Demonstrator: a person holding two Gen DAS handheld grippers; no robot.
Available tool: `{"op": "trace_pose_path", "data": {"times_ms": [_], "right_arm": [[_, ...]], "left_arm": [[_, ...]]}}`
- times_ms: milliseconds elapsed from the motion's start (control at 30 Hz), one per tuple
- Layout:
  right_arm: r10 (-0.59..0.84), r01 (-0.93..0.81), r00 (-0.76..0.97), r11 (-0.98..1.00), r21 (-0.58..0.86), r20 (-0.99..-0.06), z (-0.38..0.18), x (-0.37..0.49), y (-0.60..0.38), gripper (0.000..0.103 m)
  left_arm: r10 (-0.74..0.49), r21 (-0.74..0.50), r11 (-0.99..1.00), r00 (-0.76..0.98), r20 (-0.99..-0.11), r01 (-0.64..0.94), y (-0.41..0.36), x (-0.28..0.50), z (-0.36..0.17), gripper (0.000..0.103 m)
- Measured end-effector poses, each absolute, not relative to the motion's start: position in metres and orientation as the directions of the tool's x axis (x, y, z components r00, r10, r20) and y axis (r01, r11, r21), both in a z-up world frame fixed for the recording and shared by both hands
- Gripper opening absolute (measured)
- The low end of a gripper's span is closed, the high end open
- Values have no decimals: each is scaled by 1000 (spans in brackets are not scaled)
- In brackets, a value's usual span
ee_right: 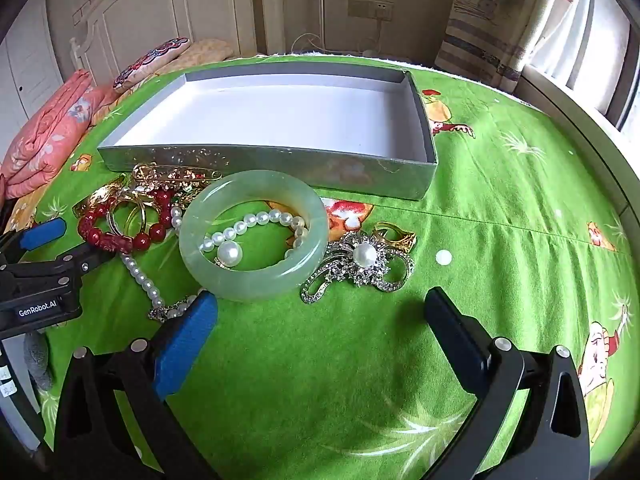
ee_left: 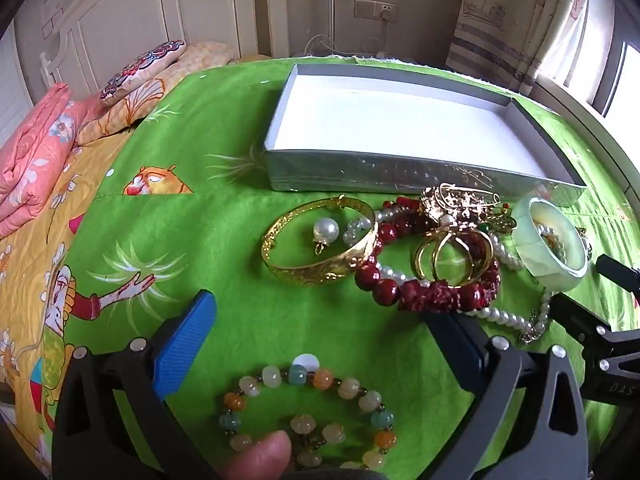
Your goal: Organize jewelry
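Jewelry lies heaped on a green bedspread before an empty silver box (ee_left: 400, 178) (ee_right: 280, 160). In the left wrist view, my left gripper (ee_left: 320, 312) stands open above a multi-colour bead bracelet (ee_left: 308, 412), with nothing gripped. Beyond it lie a gold bangle (ee_left: 320, 272), a pearl pendant (ee_left: 325, 230), a red bead bracelet (ee_left: 432, 292) and gold rings (ee_left: 452, 256). My right gripper (ee_right: 320, 304) is open and empty just short of a jade bangle (ee_right: 248, 284) and a silver pearl brooch (ee_right: 360, 264). A pearl necklace (ee_right: 248, 220) runs through the bangle.
A gold ring (ee_right: 394, 236) lies behind the brooch. Pink quilt (ee_left: 32, 152) and pillows (ee_left: 140, 68) sit at the left of the bed. A thumb (ee_left: 260, 456) shows at the bottom. Open bedspread (ee_right: 520, 220) stretches right of the heap. Curtain and window at right.
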State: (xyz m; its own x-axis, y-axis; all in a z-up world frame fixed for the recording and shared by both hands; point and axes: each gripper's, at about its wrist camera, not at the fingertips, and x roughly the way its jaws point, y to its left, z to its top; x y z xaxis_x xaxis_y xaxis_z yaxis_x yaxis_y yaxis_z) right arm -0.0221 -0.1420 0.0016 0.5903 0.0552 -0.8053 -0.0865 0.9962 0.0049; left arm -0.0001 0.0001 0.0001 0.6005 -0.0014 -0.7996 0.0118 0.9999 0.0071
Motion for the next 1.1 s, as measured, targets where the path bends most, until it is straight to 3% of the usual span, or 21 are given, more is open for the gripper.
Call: {"op": "trace_pose_path", "data": {"times_ms": [1100], "right_arm": [[56, -89, 592, 996, 4, -804, 2, -21, -143, 99]], "left_arm": [[2, 11, 1000, 599, -801, 12, 0, 0, 0, 101]]}}
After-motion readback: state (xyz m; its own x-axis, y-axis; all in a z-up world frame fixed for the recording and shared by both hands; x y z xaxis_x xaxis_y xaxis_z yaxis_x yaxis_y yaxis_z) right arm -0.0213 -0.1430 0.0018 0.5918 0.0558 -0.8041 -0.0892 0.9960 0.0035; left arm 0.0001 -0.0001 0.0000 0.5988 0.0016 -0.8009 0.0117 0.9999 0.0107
